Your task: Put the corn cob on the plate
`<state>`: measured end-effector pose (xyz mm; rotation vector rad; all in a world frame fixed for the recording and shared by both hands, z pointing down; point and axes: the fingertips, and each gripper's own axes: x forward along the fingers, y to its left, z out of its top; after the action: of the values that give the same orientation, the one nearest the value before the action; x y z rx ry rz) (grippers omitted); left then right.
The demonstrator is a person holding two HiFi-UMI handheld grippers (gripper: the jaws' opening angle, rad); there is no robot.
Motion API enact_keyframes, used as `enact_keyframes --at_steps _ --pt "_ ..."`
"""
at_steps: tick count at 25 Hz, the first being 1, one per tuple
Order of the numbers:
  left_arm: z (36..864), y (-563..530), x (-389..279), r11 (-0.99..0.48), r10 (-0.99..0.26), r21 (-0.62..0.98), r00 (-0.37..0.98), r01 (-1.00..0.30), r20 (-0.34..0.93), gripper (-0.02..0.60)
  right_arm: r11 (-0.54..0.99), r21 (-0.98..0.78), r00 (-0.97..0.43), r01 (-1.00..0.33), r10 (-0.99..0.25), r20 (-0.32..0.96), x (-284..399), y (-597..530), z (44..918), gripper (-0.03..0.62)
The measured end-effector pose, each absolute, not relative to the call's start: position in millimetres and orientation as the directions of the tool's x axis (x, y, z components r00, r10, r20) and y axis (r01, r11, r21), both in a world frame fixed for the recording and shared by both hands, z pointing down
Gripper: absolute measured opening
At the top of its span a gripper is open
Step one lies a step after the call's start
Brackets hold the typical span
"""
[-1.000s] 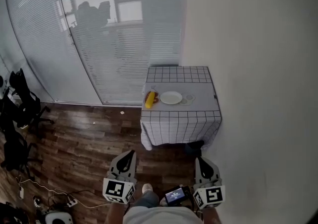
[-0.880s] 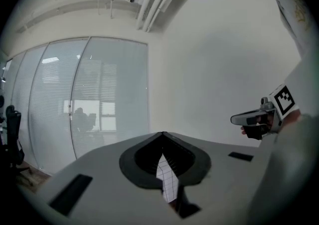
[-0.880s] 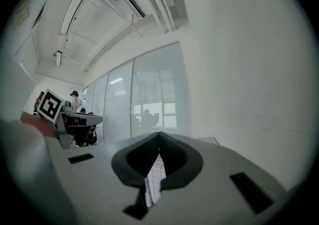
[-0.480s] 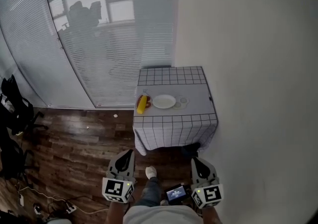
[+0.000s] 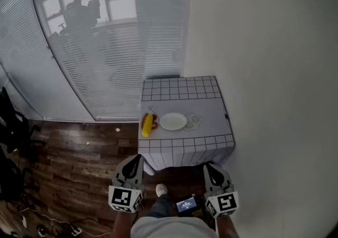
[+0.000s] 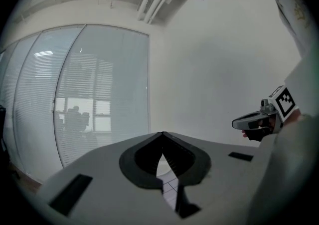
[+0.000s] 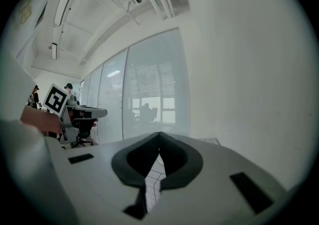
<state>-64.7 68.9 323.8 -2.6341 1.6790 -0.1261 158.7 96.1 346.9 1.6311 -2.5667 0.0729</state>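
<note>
At the bottom of the frame, the left gripper (image 5: pixel 136 160) and right gripper (image 5: pixel 207 168) have their jaws clenched on nothing; best open one before reaching the corn cob (image 5: pixel 147 125), which lies at the surface's (image 5: pixel 208 106) left edge, just beside the plate (image 5: pixel 173 121)

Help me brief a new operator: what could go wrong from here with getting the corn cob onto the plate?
1. The corn cob lies near the left edge of the table; a nudge might roll it off.
2. The left gripper and right gripper are both shut, short of the table; reaching in unopened would likely push the cob, not grasp it.
</note>
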Motion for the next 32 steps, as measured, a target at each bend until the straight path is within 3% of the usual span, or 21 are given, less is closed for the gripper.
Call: enact_keyframes --at_steps 17,24,32 --pt "355.8 -100.6 -118.9 -0.396 -0.914 -0.014 0.392 -0.918 0.106 0.008 0.523 0.092 -0.490 -0.847 -0.836 0.246 96.9 -76.4 369.7 0.006" --pt "362.0 -137.8 -114.7 -0.389 -0.912 -0.011 0.384 -0.921 0.143 0.008 0.583 0.128 -0.548 -0.802 -0.804 0.230 84.7 -119.1 370.3 0.006" --pt "355.7 -159.3 -121.6 -0.286 -0.943 0.022 0.286 -0.958 0.172 0.008 0.669 0.067 -0.643 -0.740 -0.734 0.217 74.9 -155.4 354.4 0.006"
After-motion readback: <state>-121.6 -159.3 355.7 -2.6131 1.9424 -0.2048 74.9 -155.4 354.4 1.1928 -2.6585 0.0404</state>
